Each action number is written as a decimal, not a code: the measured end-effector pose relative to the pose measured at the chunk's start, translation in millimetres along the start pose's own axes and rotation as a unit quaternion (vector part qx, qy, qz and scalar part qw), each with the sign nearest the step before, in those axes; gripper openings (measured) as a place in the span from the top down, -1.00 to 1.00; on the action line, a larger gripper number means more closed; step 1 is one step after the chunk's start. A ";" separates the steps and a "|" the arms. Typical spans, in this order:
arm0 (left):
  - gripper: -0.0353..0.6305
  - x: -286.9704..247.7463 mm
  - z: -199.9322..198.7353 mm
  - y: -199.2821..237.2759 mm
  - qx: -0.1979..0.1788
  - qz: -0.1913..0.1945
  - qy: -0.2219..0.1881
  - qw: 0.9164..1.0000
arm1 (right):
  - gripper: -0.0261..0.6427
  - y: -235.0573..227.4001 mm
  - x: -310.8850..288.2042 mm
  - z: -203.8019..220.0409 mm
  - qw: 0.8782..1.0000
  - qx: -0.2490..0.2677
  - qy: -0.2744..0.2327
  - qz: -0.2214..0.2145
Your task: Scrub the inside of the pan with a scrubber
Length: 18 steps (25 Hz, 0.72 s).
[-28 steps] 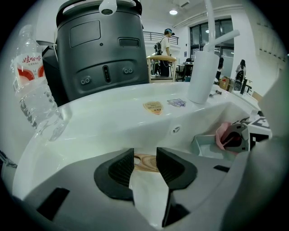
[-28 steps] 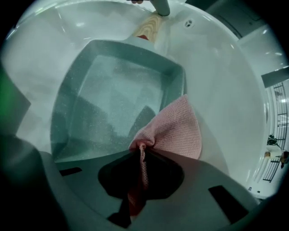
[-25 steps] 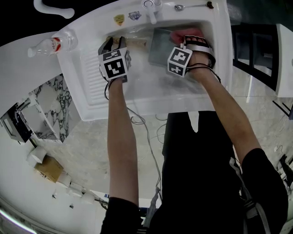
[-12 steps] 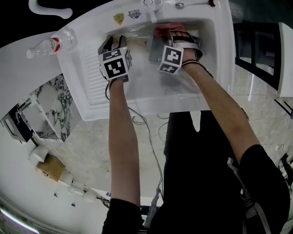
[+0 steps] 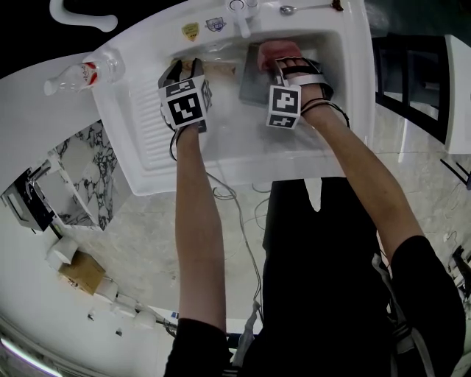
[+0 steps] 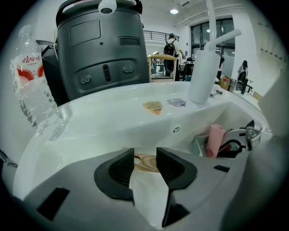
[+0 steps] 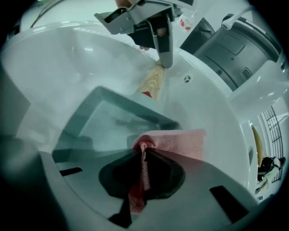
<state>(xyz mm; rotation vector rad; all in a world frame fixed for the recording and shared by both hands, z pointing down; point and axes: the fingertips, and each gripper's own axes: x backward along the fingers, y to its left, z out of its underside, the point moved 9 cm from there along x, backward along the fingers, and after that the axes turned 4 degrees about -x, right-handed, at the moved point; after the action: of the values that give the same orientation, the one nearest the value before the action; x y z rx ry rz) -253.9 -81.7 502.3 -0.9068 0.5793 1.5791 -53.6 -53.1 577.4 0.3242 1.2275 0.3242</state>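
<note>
A square grey pan (image 5: 252, 82) lies in the white sink (image 5: 221, 158), its wooden handle (image 5: 221, 70) pointing left. My left gripper (image 5: 190, 68) is shut on that handle (image 6: 145, 163); the right gripper view shows its jaws (image 7: 162, 57) clamped on the handle's (image 7: 152, 81) end. My right gripper (image 5: 283, 65) is shut on a pink scrubber cloth (image 5: 275, 51). The cloth (image 7: 174, 140) bulges out past the jaws (image 7: 143, 151) over the pan's (image 7: 113, 122) far right part. In the left gripper view the scrubber (image 6: 215, 139) shows at the right, by the pan's rim.
A plastic water bottle (image 5: 81, 72) lies on the counter left of the ribbed drainboard (image 5: 143, 125). The faucet (image 5: 241, 16) and a spoon (image 5: 305, 9) are at the sink's back edge. A dark cooker (image 6: 99, 49) stands behind the sink.
My right gripper swept the scrubber left across the pan, then back toward the right and up to the far edge. The left gripper has held still on the handle.
</note>
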 end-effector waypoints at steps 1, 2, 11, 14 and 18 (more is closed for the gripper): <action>0.37 0.3 0.3 0.1 0.000 -0.001 0.000 1.000 | 0.84 2.2 2.4 4.9 1.000 -0.001 0.013 -0.008; 0.37 0.4 0.8 -0.1 0.001 -0.002 -0.001 1.000 | 0.84 4.3 4.7 9.4 0.999 0.001 0.028 -0.016; 0.37 0.4 0.1 -0.7 0.003 -0.003 -0.001 1.000 | 0.84 15.9 12.1 40.0 0.978 0.064 0.180 -0.079; 0.37 0.0 0.3 -1.2 0.004 -0.004 -0.002 1.000 | 0.84 18.3 13.1 46.0 0.971 0.056 0.205 -0.106; 0.37 0.2 1.0 -1.6 0.003 -0.006 -0.004 1.000 | 0.84 20.9 16.5 45.8 0.974 0.007 0.193 -0.118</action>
<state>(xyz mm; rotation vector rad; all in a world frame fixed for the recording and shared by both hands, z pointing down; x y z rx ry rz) -252.6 -80.5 502.9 -0.8964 0.5718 1.5682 -6.5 -30.4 585.7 0.1251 1.6339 0.1766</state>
